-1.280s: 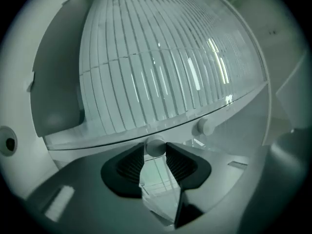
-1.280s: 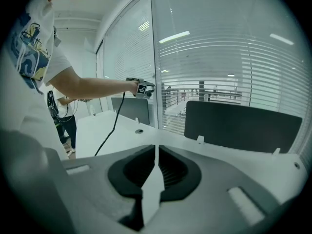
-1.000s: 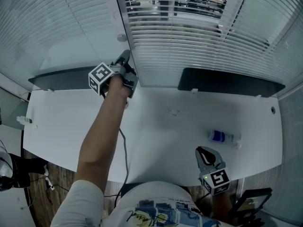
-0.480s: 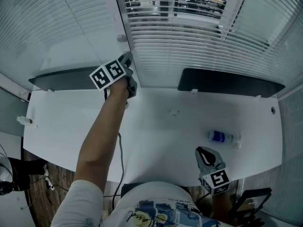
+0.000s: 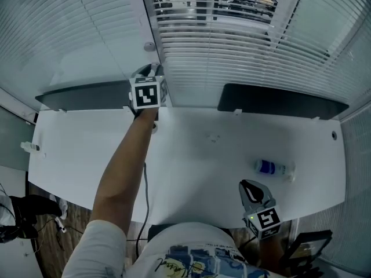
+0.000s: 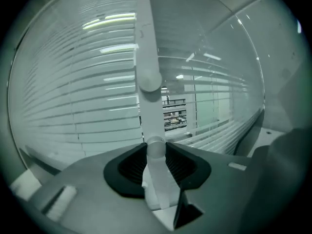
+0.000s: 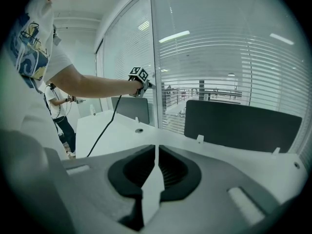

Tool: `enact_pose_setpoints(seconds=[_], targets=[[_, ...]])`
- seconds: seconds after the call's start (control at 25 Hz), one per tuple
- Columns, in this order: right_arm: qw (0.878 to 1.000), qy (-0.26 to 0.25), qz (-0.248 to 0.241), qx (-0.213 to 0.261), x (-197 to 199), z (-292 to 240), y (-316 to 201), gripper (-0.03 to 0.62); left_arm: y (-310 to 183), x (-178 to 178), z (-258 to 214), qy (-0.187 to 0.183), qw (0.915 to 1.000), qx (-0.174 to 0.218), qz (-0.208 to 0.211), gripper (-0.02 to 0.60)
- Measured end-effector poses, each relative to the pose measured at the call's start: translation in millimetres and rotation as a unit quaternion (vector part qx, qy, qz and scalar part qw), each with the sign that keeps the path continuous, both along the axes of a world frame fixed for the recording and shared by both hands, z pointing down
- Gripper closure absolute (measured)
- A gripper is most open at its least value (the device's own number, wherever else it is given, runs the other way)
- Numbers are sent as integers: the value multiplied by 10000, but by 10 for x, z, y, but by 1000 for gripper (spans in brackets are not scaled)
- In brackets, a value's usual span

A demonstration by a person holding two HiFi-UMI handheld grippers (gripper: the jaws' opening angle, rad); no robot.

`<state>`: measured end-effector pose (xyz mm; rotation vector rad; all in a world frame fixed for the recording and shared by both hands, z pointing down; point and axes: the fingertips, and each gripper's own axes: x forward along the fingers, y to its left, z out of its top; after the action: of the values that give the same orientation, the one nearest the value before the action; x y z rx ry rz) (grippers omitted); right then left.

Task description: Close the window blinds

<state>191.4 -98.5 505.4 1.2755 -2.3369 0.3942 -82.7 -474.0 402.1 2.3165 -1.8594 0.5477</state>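
A white tilt wand of the window blinds sits between my left gripper's jaws, and both pads press on it. In the head view the left gripper is held up at the white window post, its marker cube facing the camera. It also shows far off in the right gripper view, as the left gripper at the end of an outstretched arm. The middle blind's upper slats still let the building outside show through. My right gripper rests low over the desk's near edge, shut and empty.
A white desk runs under the window, with two dark panels along its far edge. A small water bottle lies on the desk near the right gripper. A cable hangs below my left arm. A round knob sits on the post.
My left gripper has rolled about its own axis while staying at the post, so its marker cube now faces up. The right gripper has not moved.
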Motion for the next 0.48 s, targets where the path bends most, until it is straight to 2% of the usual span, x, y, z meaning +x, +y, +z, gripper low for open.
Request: enact_pose_setpoints(seconds=[0.2, 0.32, 0.44, 0.48], targets=[[10000, -35, 7, 28, -17, -29, -18, 582, -7, 23, 18, -1001, 9948, 146, 89, 457], [10000, -31, 15, -9, -8, -6, -7, 582, -10, 39, 29, -1542, 9877, 229, 154, 457], [10000, -4, -4, -63, -12, 2, 6, 582, -10, 56, 55, -2114, 9766, 321, 224, 457], [10000, 0, -4, -69, -7, 15, 11, 582, -10, 58, 57, -2207, 9745, 341, 234, 457]])
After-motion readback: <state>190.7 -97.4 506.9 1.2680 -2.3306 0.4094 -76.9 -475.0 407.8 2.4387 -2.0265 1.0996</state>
